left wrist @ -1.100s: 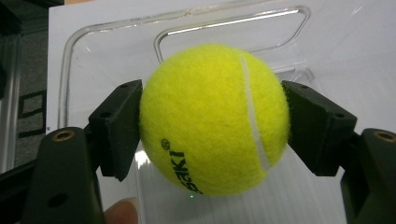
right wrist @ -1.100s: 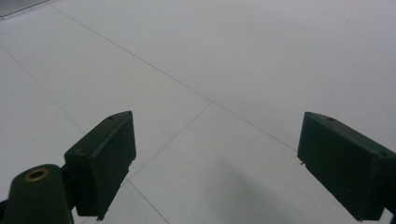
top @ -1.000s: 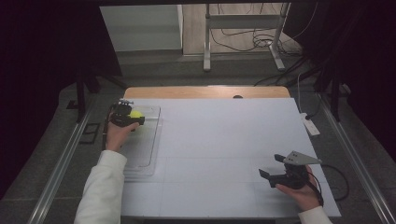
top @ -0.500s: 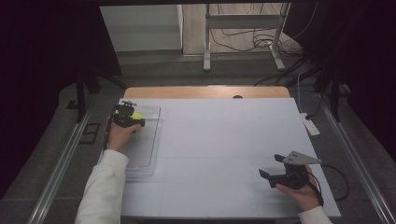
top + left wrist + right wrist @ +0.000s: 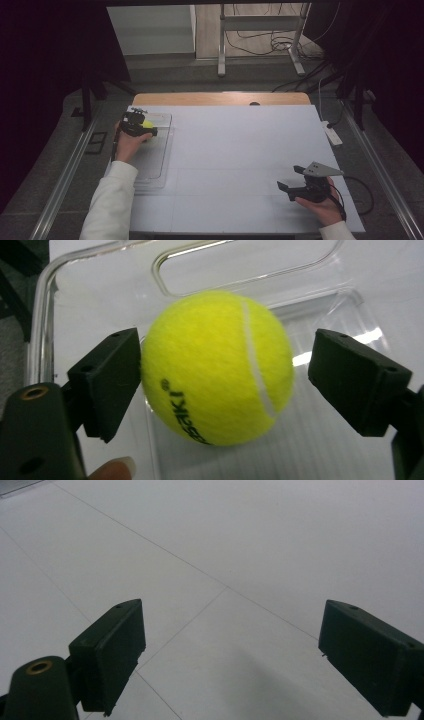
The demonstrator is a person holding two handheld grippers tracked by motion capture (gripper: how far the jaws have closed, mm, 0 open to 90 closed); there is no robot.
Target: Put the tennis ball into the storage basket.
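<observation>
A yellow tennis ball (image 5: 217,367) lies in a clear plastic tray (image 5: 44,305) at the table's far left. My left gripper (image 5: 225,375) is open around it: the left jaw touches the ball and the right jaw stands a little off it. In the high view the ball (image 5: 148,121) shows just past the left gripper (image 5: 142,125), over the far end of the tray (image 5: 155,160). My right gripper (image 5: 290,177) rests near the front right of the table. It is open (image 5: 230,645), with only the bare white surface between its jaws.
A white sheet (image 5: 240,150) covers the table, with a wooden strip (image 5: 220,98) bare along the far edge. A small white device (image 5: 332,134) lies at the right edge. Metal rails run along both sides of the table, and cables lie on the floor beyond it.
Nothing has visibly moved; the left gripper stays at the ball in the tray and the right gripper keeps still.
</observation>
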